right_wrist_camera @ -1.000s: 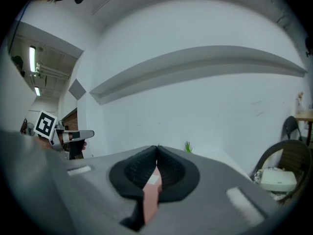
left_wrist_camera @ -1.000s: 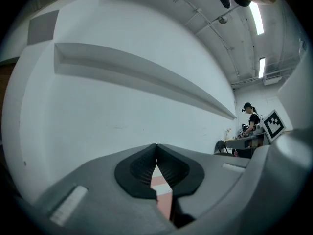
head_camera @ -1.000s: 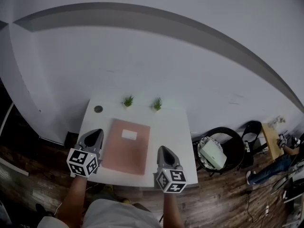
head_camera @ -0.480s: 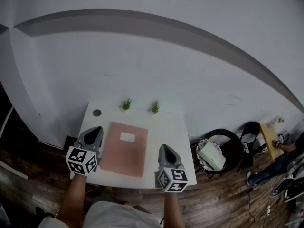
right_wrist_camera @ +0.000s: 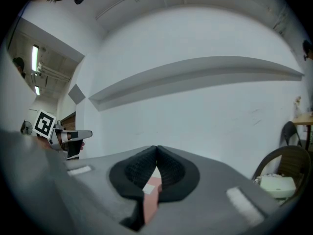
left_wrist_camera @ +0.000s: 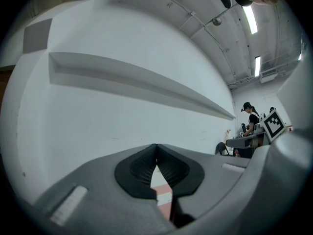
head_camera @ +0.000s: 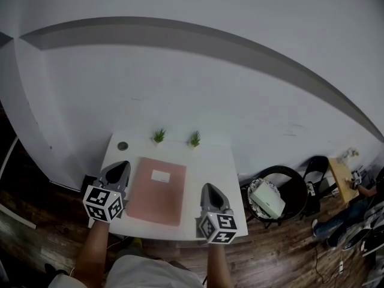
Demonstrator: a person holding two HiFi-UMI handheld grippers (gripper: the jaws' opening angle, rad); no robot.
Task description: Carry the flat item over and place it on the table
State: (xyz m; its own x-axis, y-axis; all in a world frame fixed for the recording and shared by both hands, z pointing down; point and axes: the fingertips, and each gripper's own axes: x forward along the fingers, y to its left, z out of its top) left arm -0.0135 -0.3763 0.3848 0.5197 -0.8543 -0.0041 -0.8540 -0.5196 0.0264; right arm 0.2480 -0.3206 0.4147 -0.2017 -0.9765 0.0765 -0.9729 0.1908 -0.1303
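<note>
Now, far left in the head view: the left gripper hangs over the left edge of the white table, just beside the flat item and not touching it. In the left gripper view the left gripper has its dark ribbed pads clenched tip to tip, with nothing between them. Through the gap below the tips a strip of the pink flat item shows.

Rear left corner of the table: a small dark round object, too small to identify.

Centre: the flat item, a salmon-pink folder-like sheet, lies flat on the tabletop between the two grippers, long side running front to back. A white label sits on its upper half. Neither gripper is in contact with it.

Rear edge, behind the flat item: two small green plants, side by side and apart from each other.

Right of the flat item: the right gripper hangs over the front right part of the table, with bare tabletop between it and the item. In the right gripper view the right gripper is likewise clenched, tips meeting, holding nothing. The pink item shows below the tips.

Further right, off the table: a black chair on the dark wood floor, carrying a white object.
</note>
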